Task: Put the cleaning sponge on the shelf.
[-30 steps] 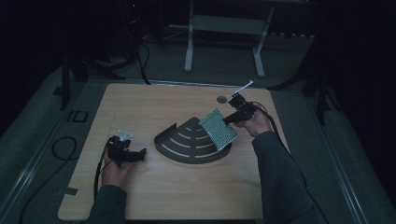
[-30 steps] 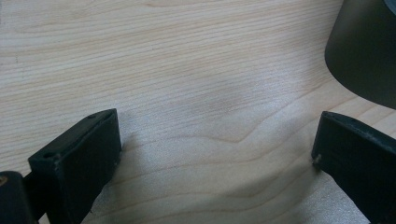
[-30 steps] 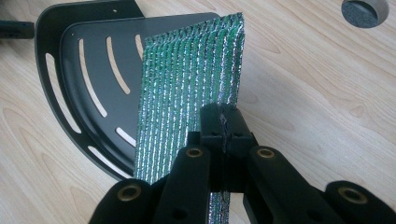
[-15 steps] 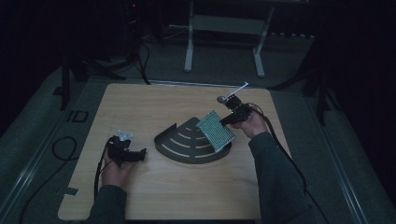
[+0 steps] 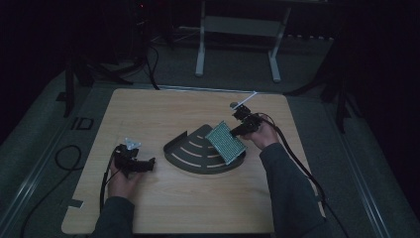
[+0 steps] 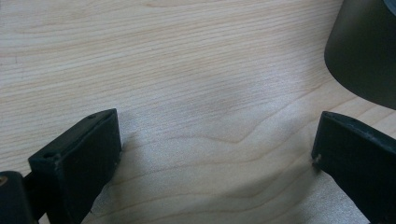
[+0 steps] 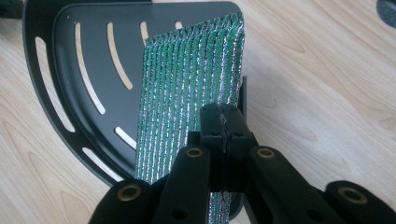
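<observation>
While my right gripper (image 7: pixel 223 122) pinches the green sponge cloth (image 7: pixel 187 88) over the slotted black tray (image 7: pixel 60 70) at centre frame; jaws clamped tight. My left gripper (image 6: pixel 215 154) rests lower left on the wooden table (image 6: pixel 187 56); jaws wide, holding nothing.

A green and silver scouring cloth (image 7: pixel 187 88), folded flat and ribbed with glittering metallic threads, is held on edge and tilted, pinched at one corner by the closed right gripper (image 7: pixel 223 122). Its lower edge sits over the right side of a black quarter-circle corner shelf (image 5: pixel 190 153), a metal tray with a raised curved rim and curved slots cut through its floor. The shelf lies flat near the middle of the light wooden counter (image 5: pixel 163 106).
</observation>
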### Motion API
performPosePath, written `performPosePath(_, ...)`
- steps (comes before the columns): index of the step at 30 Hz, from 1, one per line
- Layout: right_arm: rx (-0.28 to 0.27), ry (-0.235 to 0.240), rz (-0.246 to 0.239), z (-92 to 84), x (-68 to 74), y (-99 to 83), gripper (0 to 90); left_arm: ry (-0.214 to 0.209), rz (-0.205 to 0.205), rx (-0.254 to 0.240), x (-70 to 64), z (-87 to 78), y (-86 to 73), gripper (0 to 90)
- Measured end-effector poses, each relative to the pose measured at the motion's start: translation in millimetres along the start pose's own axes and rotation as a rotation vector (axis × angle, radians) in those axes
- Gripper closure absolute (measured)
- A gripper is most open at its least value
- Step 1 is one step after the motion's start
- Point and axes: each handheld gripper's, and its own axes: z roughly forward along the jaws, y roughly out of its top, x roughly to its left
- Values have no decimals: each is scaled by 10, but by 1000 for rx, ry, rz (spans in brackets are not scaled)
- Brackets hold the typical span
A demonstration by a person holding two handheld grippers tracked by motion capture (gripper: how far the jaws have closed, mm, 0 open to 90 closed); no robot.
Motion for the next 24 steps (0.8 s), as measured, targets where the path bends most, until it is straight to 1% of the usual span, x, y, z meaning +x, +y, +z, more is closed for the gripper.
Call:
performPosePath(2, 6, -3, -3, 26, 15, -6, 896, 0, 0, 0, 0, 0, 0, 17)
performPosePath(3, 10, -13, -5, 41, 25, -7, 895, 0, 0, 0, 0, 0, 0, 17)
performPosePath(14, 31, -24, -14, 139, 63, -16, 895, 0, 0, 0, 0, 0, 0, 17)
performPosePath(24, 39, -23, -13, 195, 69, -37, 895, 0, 0, 0, 0, 0, 0, 17)
